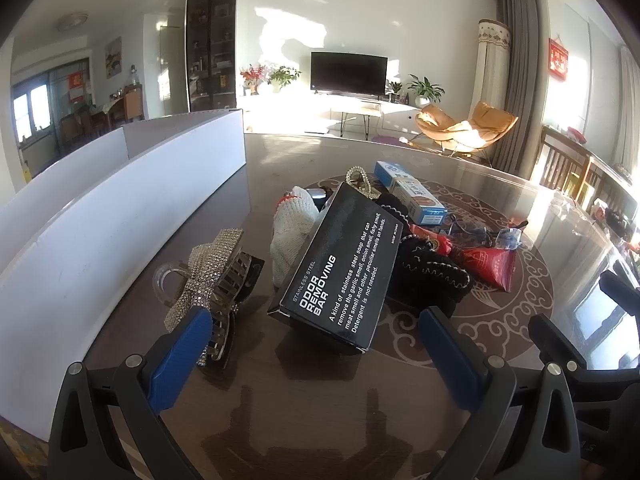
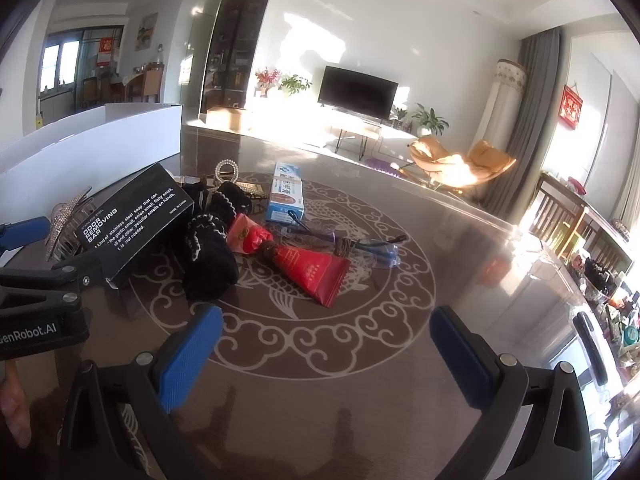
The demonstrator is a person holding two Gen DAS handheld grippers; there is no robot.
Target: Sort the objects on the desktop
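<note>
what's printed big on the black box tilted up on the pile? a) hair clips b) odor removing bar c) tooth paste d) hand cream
b: the black box reads "ODOR REMOVING BAR" in white, with "stainless steel" above it, as it leans on the white glove and the black glove.

- The soap box (image 1: pixel 340 268) is propped on the pile at the middle of the table (image 1: pixel 320 400).
- The hair claw (image 1: pixel 208 280) is set left of the soap box, between it and the divider tray (image 1: pixel 120 216).
- The knit glove (image 1: pixel 292 232) is tucked behind the soap box.
- The dark glove (image 2: pixel 212 252) is laid right of the soap box, with the sachet (image 2: pixel 312 276) beside it.
- The small carton (image 2: pixel 286 196) is placed behind the sachet.
</note>
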